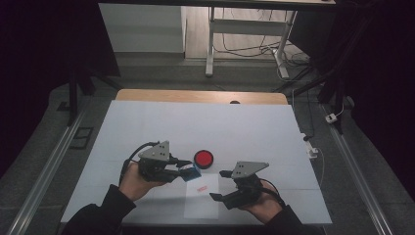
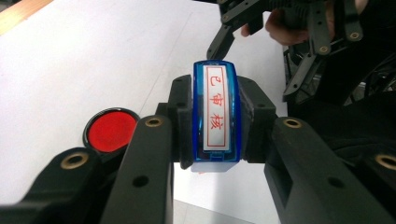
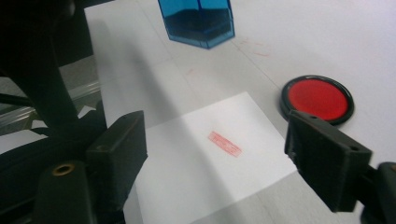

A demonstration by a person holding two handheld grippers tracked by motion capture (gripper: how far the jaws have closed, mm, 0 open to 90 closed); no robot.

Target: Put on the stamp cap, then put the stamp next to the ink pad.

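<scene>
**Stamp lifted, print on the paper**

High view: your left gripper (image 1: pixel 185 166) is clamping the blue stamp (image 1: pixel 191 171) above the paper sheet (image 1: pixel 201 196), with the red ink pad (image 1: pixel 203 158) at one o'clock of it.

Left gripper view: the stamp's red-lettered label is facing you between both pads.

Right gripper view: your right gripper (image 3: pixel 212 161) is standing wide and empty over the red imprint (image 3: pixel 224 143).

Glossy see-through blue plastic on the stamp (image 2: pixel 217 116), matt black plastic jaws, smooth white paper sheet (image 3: pixel 210 154), shiny-rimmed red ink pad (image 3: pixel 317 99).
</scene>
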